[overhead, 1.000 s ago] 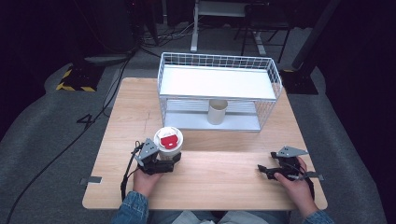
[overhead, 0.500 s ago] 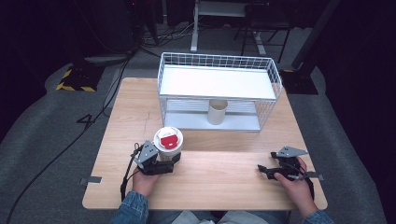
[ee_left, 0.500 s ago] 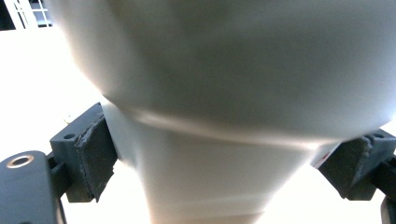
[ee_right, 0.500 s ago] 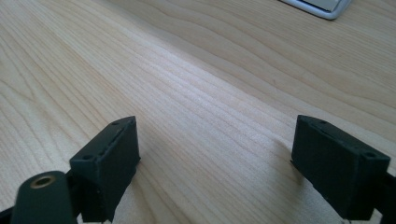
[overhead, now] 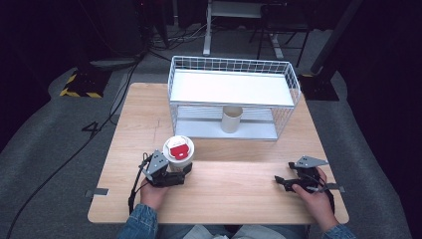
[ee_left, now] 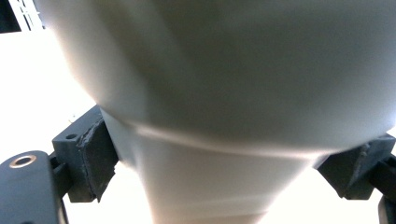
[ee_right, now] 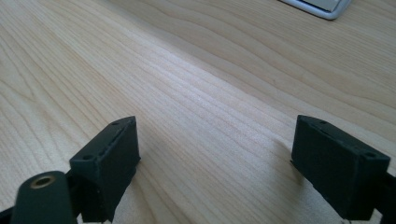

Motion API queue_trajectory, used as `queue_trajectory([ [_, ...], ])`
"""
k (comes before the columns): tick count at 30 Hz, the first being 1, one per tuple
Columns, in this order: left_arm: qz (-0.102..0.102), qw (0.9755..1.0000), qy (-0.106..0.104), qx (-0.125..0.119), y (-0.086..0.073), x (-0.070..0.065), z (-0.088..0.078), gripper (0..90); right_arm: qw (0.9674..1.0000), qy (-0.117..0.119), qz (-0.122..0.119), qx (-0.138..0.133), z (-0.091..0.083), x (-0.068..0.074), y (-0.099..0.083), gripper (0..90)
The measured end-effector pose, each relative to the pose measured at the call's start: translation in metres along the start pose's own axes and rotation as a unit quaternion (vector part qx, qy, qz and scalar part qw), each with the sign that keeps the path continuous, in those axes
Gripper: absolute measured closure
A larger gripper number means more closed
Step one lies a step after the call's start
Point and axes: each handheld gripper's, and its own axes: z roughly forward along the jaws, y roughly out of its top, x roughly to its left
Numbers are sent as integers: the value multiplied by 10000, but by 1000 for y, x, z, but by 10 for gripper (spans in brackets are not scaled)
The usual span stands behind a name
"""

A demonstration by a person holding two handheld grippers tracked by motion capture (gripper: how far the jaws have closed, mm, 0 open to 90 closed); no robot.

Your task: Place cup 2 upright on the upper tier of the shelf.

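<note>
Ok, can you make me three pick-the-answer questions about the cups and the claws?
1. Where is the plain cup?
A. On the lower shelf of the wire rack
B. On the floor
C. In the right claw

2. What colour is the label on the lid of the cup at the left claw?
A. Green
B. Red
C. Blue

3. What is between the right claw's jaws?
A. A spoon
B. A cup
C. Nothing

Answers: 1 A, it stands under the rack's white top shelf. 2 B, the high view shows a red patch on the white lid. 3 C, bare wooden table lies between the open jaws.
</note>
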Motion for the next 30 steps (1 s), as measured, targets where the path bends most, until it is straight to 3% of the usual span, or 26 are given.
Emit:
queue_trajectory([
  [23,79,9999,-92,120,30,-11,-14,124,10000,0,3,1,0,0,0,150],
  [30,-32,9999,-89,95,43,-13,-21,124,10000,9,5,-4,0,0,0,149],
])
